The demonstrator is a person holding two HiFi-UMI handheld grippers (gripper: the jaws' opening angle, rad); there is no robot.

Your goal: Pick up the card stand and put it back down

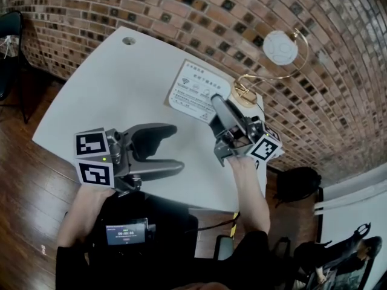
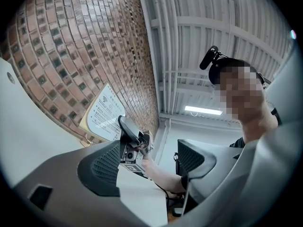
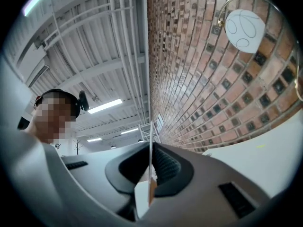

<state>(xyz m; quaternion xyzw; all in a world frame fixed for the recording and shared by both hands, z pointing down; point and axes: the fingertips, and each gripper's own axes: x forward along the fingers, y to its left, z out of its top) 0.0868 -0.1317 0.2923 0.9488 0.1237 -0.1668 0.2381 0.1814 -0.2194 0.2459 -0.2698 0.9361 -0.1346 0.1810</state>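
The card stand is a white printed card (image 1: 198,91) in a small wooden base (image 1: 245,96), over the far right of the white table (image 1: 109,95). My right gripper (image 1: 219,106) is shut on the card's near edge. In the right gripper view the card (image 3: 150,167) shows edge-on, pinched between the two dark pads. I cannot tell whether the base touches the table. My left gripper (image 1: 176,149) hovers open and empty over the table's front edge. In its own view the left gripper (image 2: 151,167) looks at the card (image 2: 102,111) and the right gripper (image 2: 129,132).
A gold wire lamp with a white globe (image 1: 280,47) stands right behind the card stand against the brick wall (image 1: 181,5). The table has a cable hole (image 1: 129,40) at the far left. A dark chair (image 1: 9,41) and a black bag (image 1: 299,183) sit on the wooden floor.
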